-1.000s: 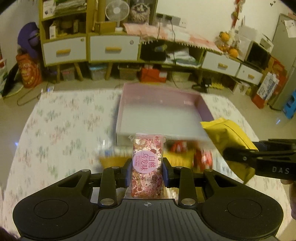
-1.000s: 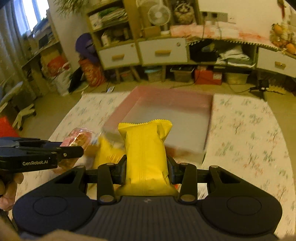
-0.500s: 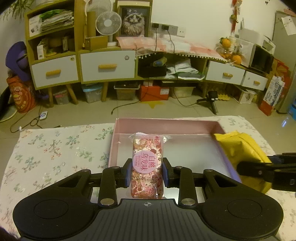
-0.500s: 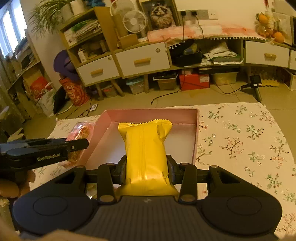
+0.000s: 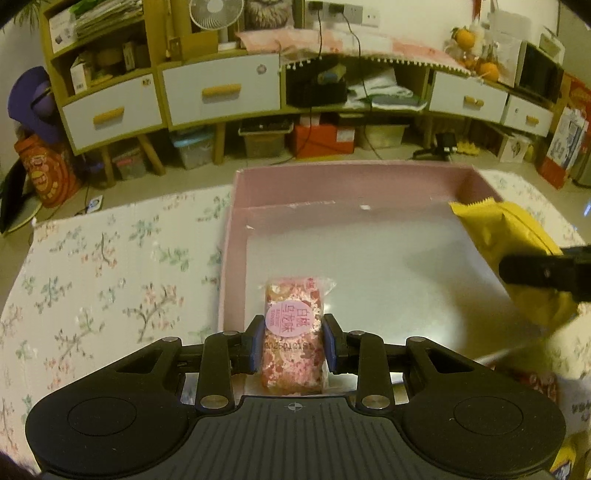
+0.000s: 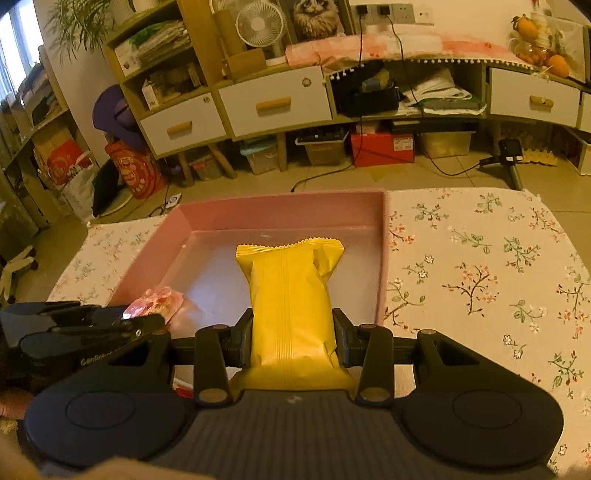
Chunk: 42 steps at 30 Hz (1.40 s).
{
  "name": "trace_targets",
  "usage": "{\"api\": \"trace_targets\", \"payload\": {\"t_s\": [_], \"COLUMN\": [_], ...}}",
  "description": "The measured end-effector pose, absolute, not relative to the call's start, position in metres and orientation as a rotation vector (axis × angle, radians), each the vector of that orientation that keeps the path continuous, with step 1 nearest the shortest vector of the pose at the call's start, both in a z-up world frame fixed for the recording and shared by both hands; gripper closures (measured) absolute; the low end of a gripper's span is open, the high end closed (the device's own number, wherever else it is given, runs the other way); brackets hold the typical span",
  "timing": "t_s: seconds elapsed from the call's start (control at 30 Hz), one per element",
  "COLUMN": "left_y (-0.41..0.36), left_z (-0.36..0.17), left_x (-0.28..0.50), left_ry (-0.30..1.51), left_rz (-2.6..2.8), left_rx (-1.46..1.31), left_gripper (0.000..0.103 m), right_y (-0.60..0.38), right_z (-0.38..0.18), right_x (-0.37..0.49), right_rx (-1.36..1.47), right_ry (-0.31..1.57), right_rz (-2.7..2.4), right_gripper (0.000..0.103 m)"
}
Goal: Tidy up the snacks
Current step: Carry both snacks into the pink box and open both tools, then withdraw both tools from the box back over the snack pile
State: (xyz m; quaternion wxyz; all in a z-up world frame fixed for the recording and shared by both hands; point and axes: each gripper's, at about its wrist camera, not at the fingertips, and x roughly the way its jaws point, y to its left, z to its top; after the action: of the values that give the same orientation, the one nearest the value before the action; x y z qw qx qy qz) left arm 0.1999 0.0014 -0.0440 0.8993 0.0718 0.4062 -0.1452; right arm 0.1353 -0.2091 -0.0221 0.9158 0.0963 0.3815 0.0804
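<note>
While both tongs hover over the box [image 5: 236, 229], our left tongs [image 5: 293, 343] grip the pink pack [image 5: 291, 332] and our right tongs [image 6: 293, 339] the yellow pack [image 6: 291, 295], ready to drop in.

Warm, yellowish light fills a cluttered room with a pale tiled floor [image 6: 424, 181]. Along the white back wall [image 5: 413, 22] runs a low wooden cabinet [image 5: 221, 92] with white drawer fronts and wooden handles — open shelves above it hold papers and boxes. A small white fan [image 6: 260, 24] stands on top beside a framed cat picture [image 6: 317, 16]. A pink cloth [image 6: 424, 38] drapes the middle section, and oranges [image 6: 554, 62] sit at its right end. Under the cabinet stand plastic bins [image 5: 194, 151] and a red box [image 6: 382, 147]; cables trail from wall sockets [image 6: 402, 11]. A window [image 6: 13, 40] shows at far left. The table's floral cloth [image 6: 480, 266] fills the foreground.
</note>
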Motion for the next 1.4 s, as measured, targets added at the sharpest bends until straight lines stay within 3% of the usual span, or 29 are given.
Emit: {"api": "trace_targets", "payload": {"t_s": [0.33, 0.4, 0.47, 0.53, 0.77, 0.97, 1.4], "left_y": [0.002, 0.002, 0.000, -0.003, -0.006, -0.003, 0.006], "left_z": [-0.044, -0.043, -0.040, -0.035, -0.014, 0.001, 0.008], "left_x": [0.189, 0.188, 0.184, 0.181, 0.166, 0.143, 0.085], "left_ry": [0.851, 0.833, 0.815, 0.799, 0.769, 0.762, 0.815], "left_rz": [-0.287, -0.292, -0.297, -0.295, -0.284, -0.284, -0.285], "left_rx": [0.135, 0.128, 0.128, 0.134, 0.121, 0.099, 0.093], "left_gripper": [0.070, 0.063, 0.045, 0.035, 0.022, 0.014, 0.006], "right_y": [-0.207, -0.210, -0.211, -0.212, -0.213, -0.215, -0.213], "right_z": [-0.022, -0.020, -0.016, -0.012, -0.001, 0.011, 0.016], "right_x": [0.136, 0.137, 0.136, 0.133, 0.116, 0.096, 0.055], "right_rx": [0.179, 0.194, 0.213, 0.218, 0.188, 0.175, 0.126], "right_ry": [0.791, 0.784, 0.784, 0.779, 0.766, 0.738, 0.755], "right_rz": [0.173, 0.170, 0.177, 0.176, 0.154, 0.143, 0.119], "right_gripper": [0.061, 0.057, 0.045, 0.040, 0.021, 0.009, 0.000]}}
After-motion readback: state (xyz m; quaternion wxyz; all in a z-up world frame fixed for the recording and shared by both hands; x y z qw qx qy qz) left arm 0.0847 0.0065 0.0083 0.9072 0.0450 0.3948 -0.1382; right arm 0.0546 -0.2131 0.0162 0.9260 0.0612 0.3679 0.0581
